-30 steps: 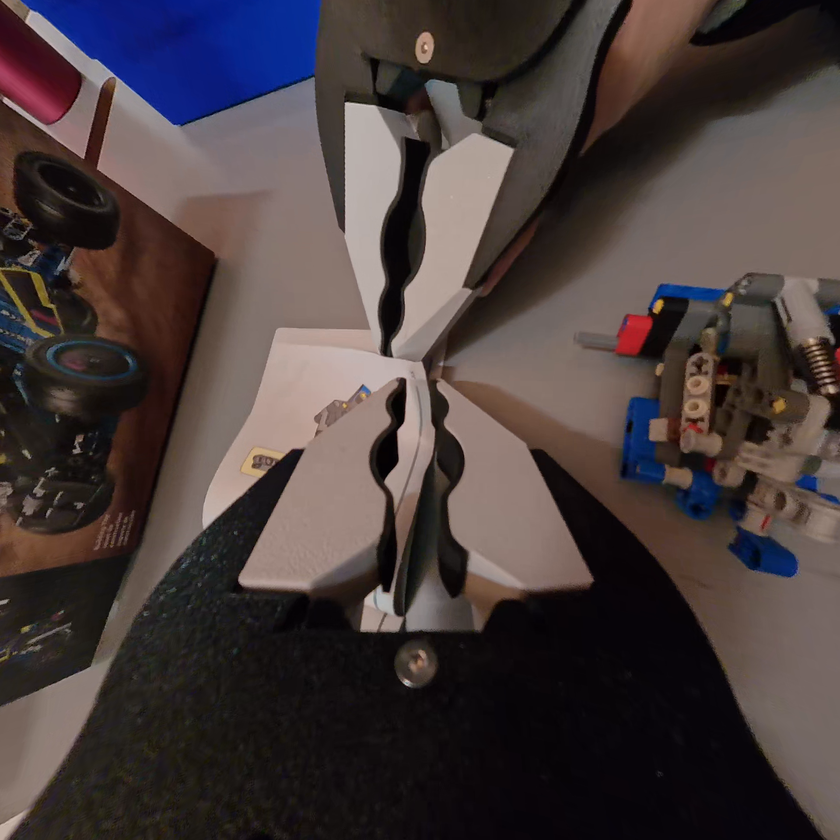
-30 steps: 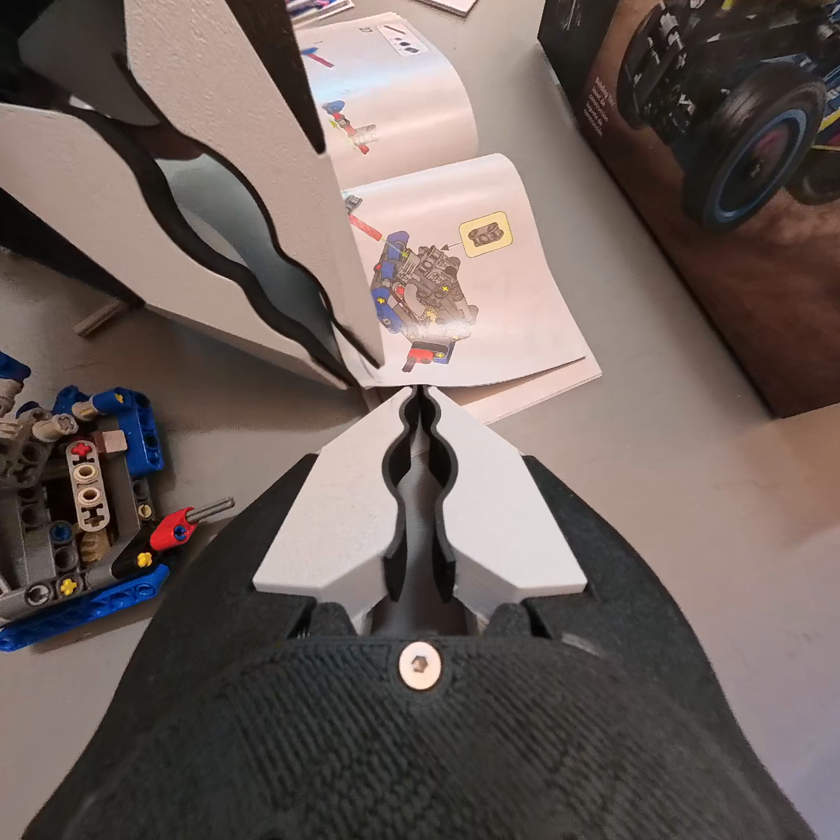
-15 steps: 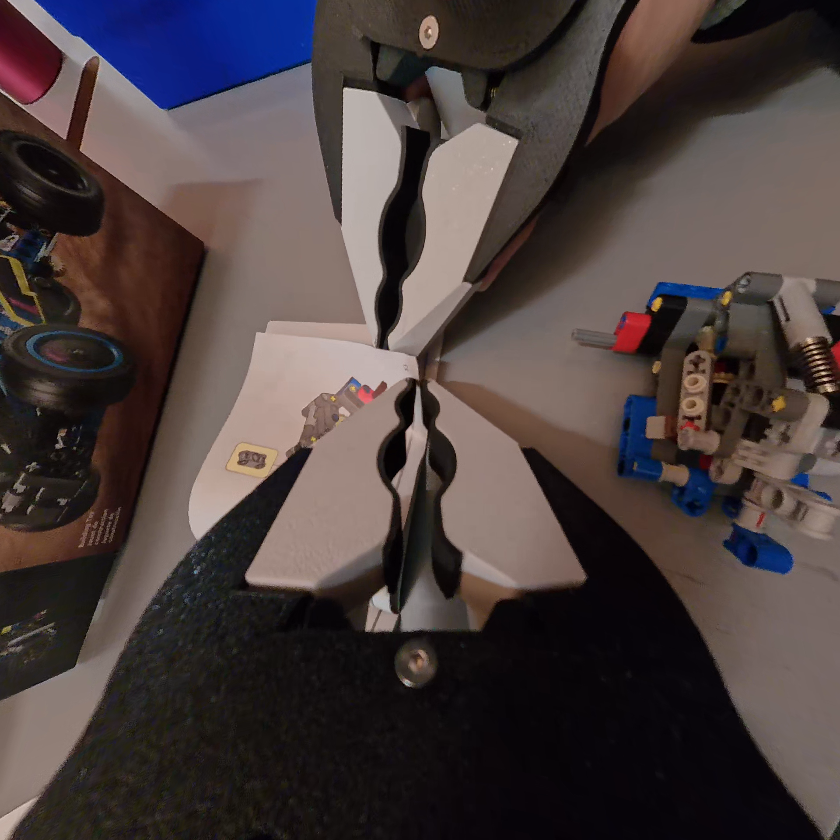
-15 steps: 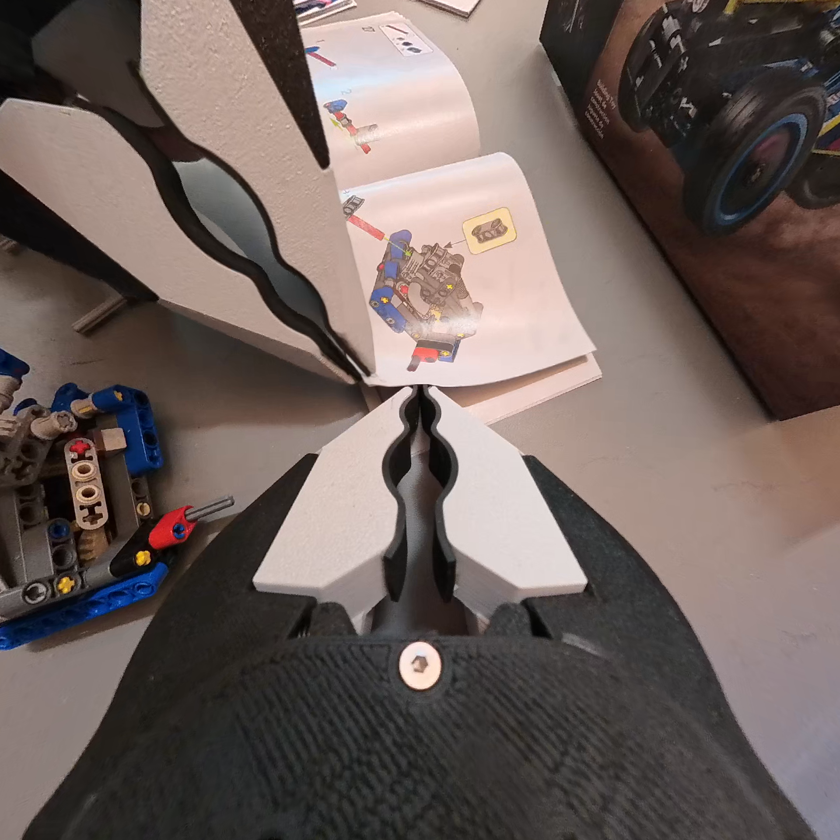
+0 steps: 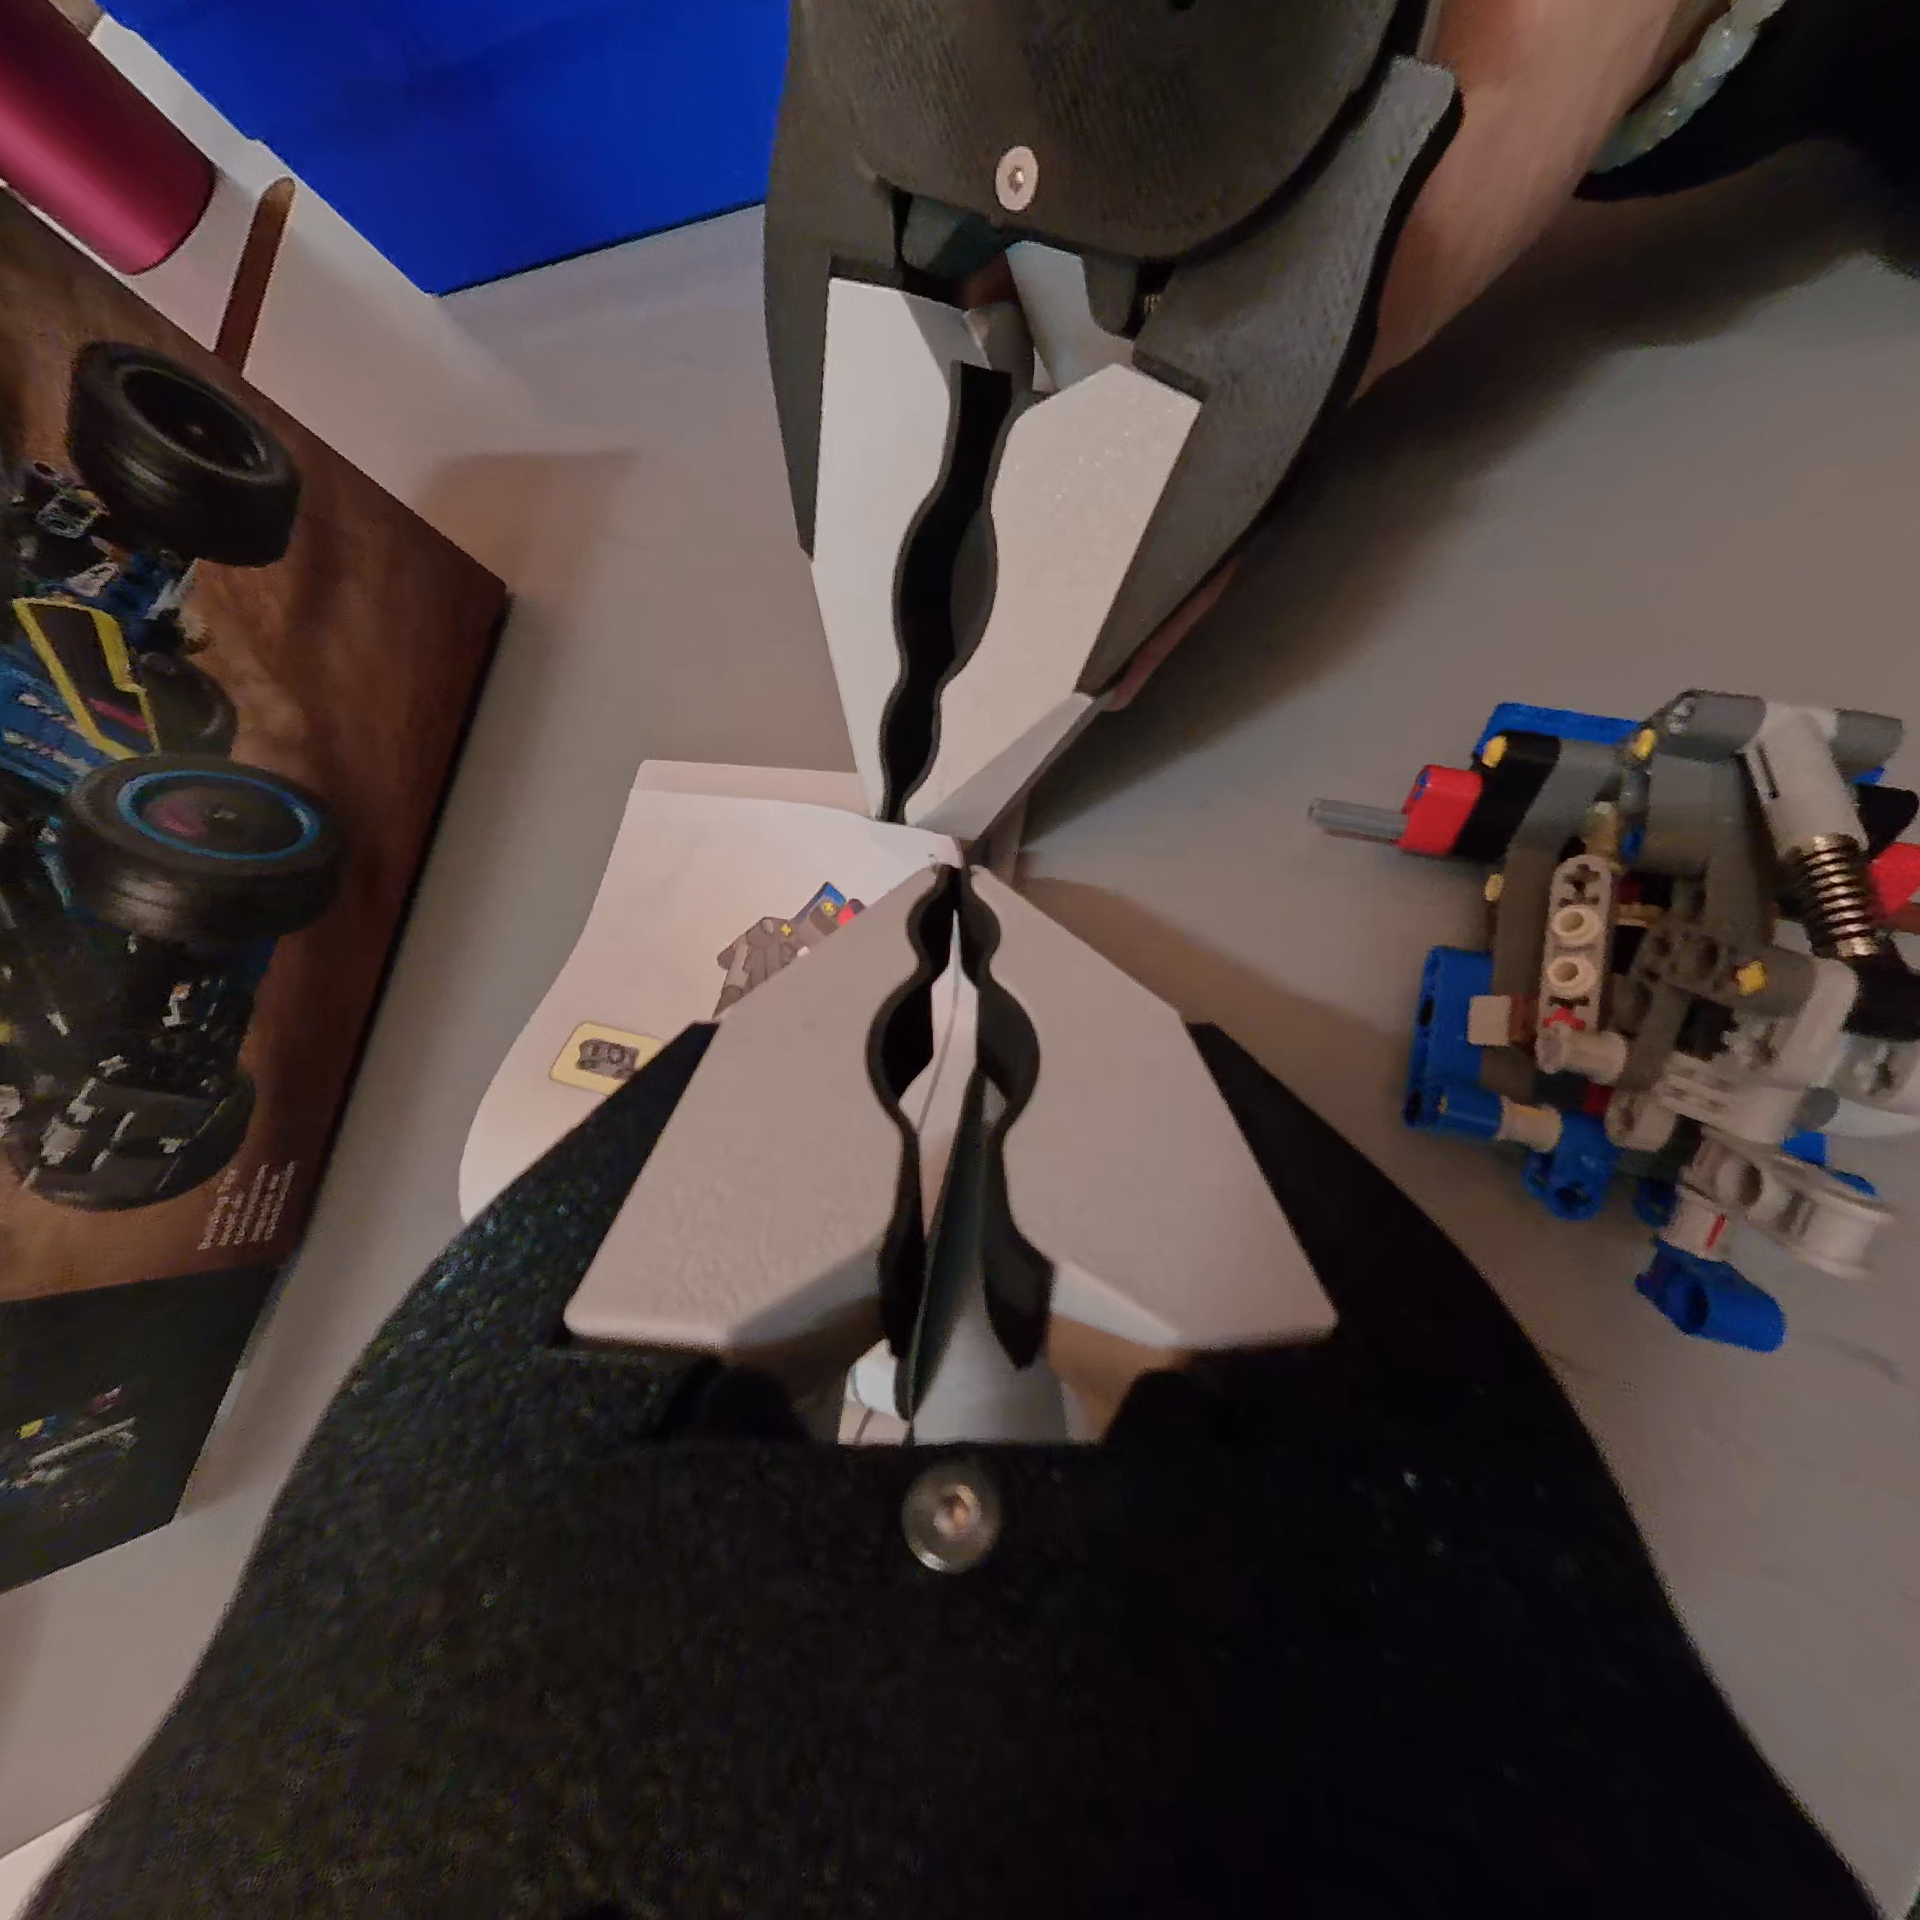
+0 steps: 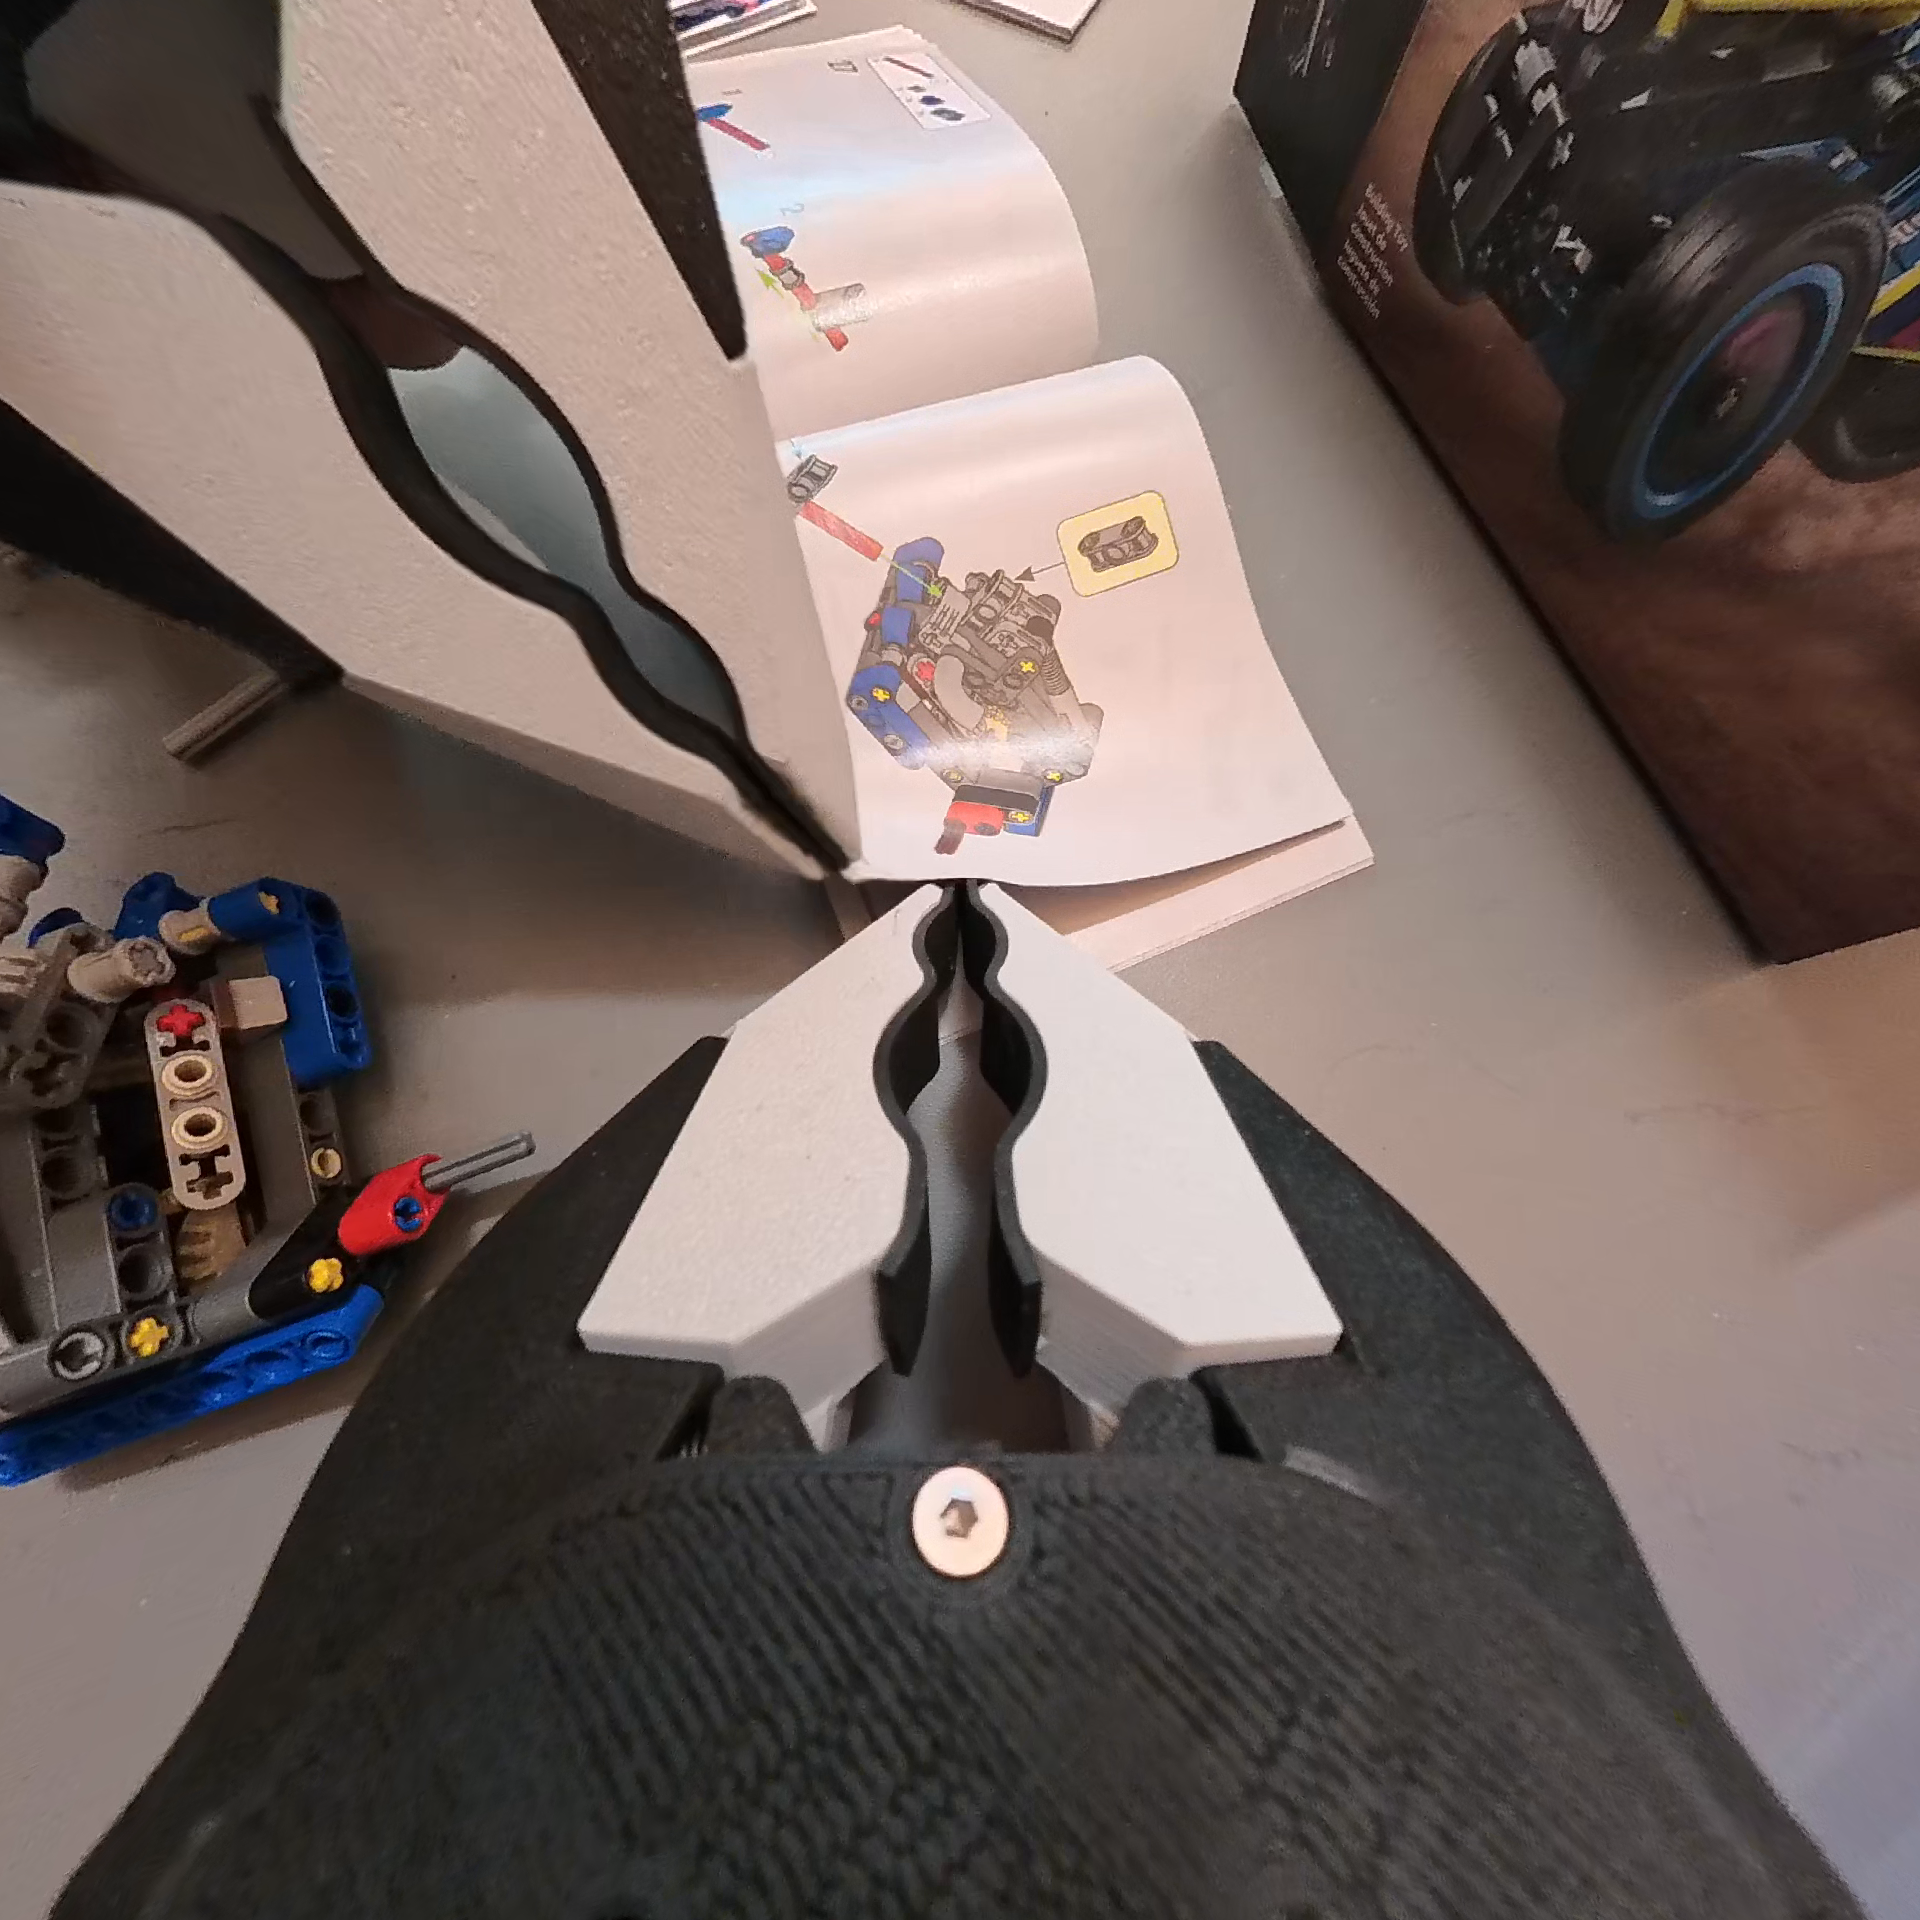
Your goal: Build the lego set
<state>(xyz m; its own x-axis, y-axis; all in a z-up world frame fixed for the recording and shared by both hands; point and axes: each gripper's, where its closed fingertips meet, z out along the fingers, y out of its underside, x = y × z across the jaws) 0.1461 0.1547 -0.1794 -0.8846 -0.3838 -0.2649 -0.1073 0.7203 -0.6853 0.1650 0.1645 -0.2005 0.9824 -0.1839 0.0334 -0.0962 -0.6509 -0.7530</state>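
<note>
Both our grippers meet at the corner of the instruction booklet's page.

Our left gripper (image 5: 954, 883) has its jaws pinched on the page of the instruction booklet (image 6: 1122, 665); our right gripper (image 6: 961, 891) is closed too, tips touching the same corner, though whether it grips paper we cannot tell. The half-built lego assembly (image 5: 1662, 987) lies apart on the grey table (image 6: 1558, 1143), the set's box (image 6: 1662, 416) beyond the booklet.
</note>
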